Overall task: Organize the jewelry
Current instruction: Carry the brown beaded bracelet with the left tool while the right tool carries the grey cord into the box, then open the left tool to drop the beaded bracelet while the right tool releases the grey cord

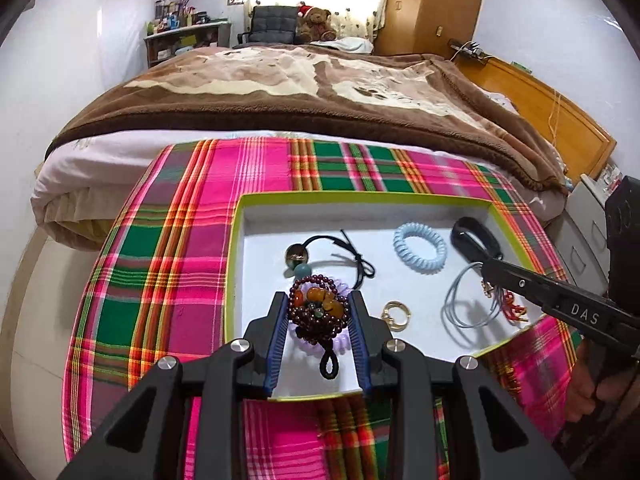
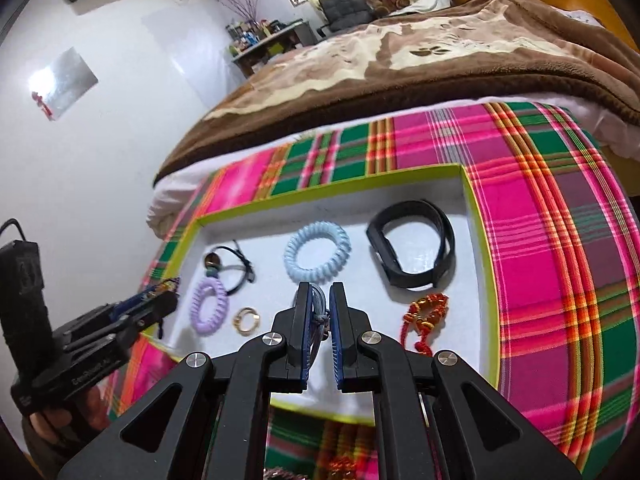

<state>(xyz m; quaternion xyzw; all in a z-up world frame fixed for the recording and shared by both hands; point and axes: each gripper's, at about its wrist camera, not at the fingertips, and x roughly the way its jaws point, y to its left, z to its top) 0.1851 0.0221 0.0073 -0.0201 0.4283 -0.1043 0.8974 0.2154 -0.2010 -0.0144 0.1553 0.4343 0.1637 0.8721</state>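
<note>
Tray with green rim lies on plaid cloth. Left gripper pinches the dark red bead bracelet above the tray's 7 o'clock corner. Right gripper clamps the grey cord near 5 o'clock, beside the red knotted charm.

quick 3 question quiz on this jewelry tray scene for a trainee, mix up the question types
1. True or false: the left gripper holds the dark red bead bracelet.
2. Multiple choice: the right gripper is shut on: A) black band B) grey-blue cord C) gold ring
3. Fill in: the light blue coil hair tie lies in the ___-rimmed tray.

Key: 1 true; 2 B; 3 green
</note>
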